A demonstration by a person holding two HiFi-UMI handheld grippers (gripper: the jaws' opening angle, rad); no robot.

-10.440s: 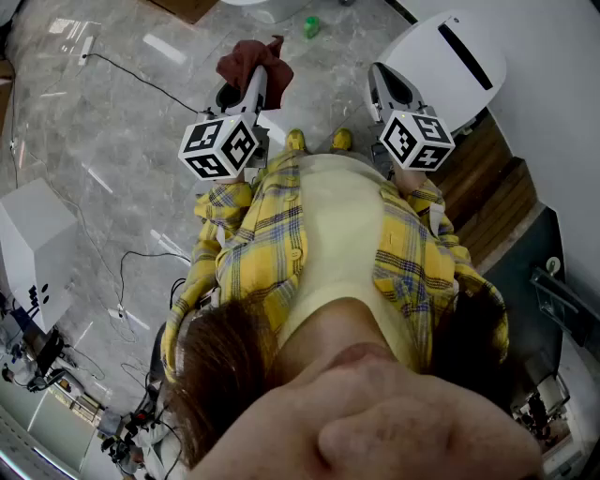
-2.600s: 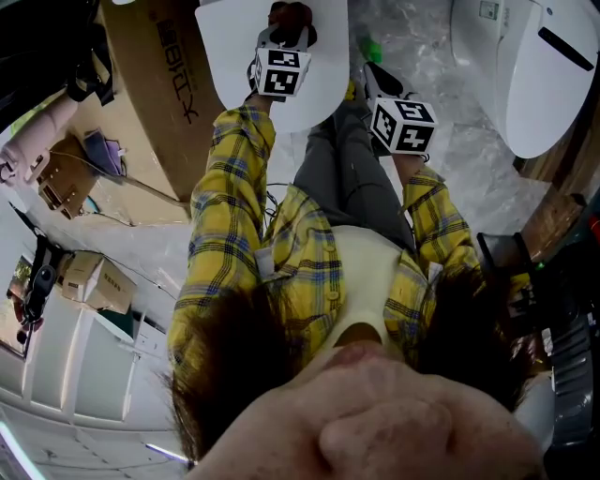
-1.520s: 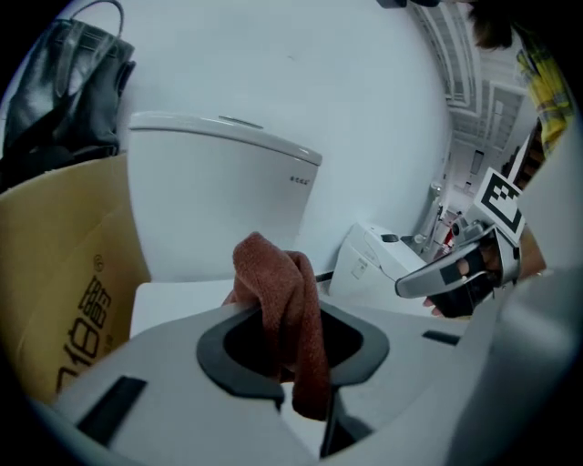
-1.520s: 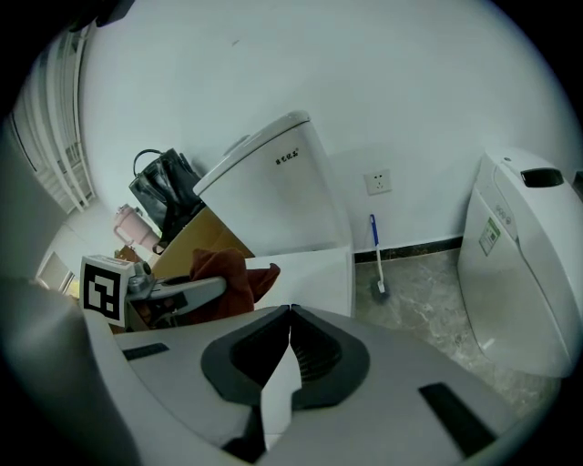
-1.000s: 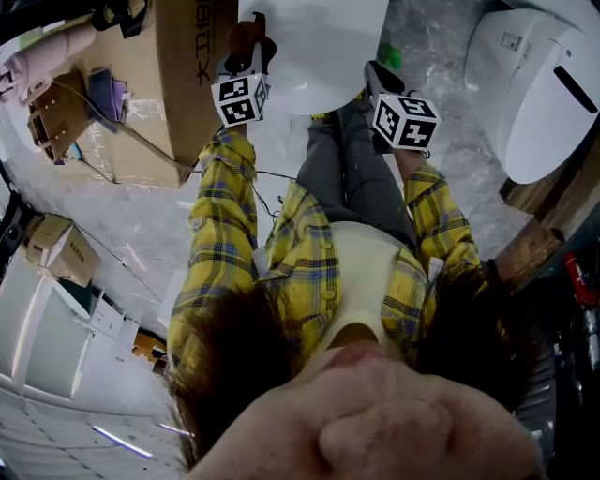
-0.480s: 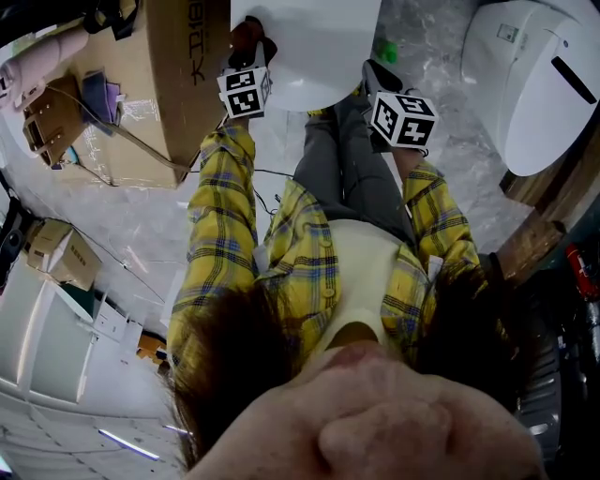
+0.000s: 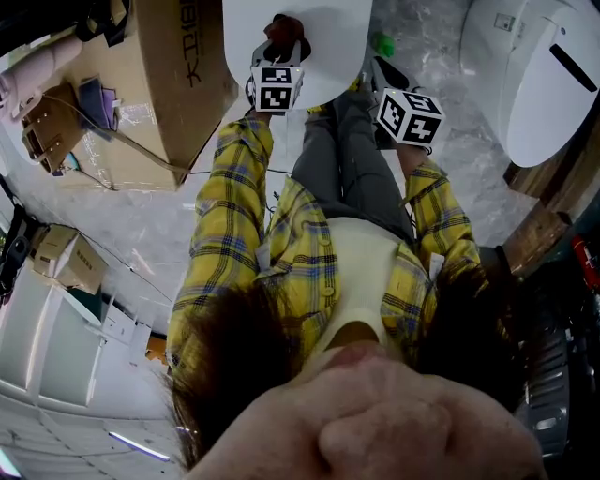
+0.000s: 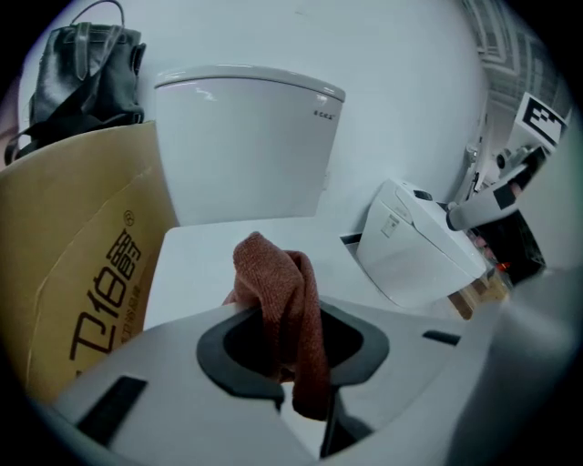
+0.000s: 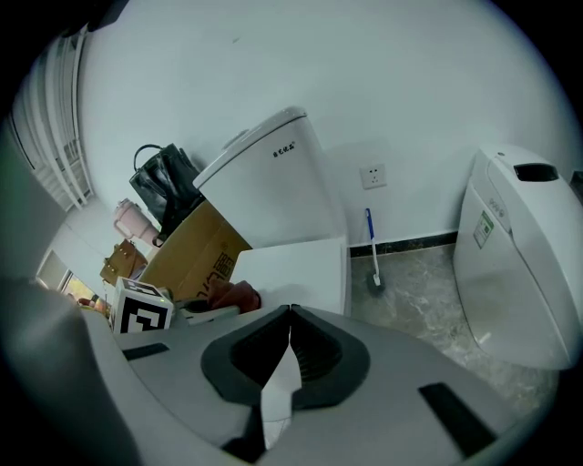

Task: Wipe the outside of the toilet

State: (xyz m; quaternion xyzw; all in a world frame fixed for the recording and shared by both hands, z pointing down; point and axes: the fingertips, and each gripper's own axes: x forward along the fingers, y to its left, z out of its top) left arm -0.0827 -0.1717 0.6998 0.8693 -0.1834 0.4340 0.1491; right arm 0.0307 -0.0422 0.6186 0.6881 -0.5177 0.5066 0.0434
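My left gripper is shut on a rust-red cloth, pressed on the closed white toilet lid. In the left gripper view the cloth hangs bunched between the jaws, over the lid and in front of the white tank. My right gripper hovers off the lid's right side, above the person's legs. Its jaws are shut on nothing. That view also shows the toilet's tank, the lid and the cloth.
A big cardboard box stands tight against the toilet's left side, with a black bag behind it. A second white toilet sits to the right. A toilet brush leans against the wall between them. Cables lie on the marble floor.
My left gripper has slid to the right with the cloth, from the lid's left edge near the box to the middle of the lid. The right gripper has barely moved.
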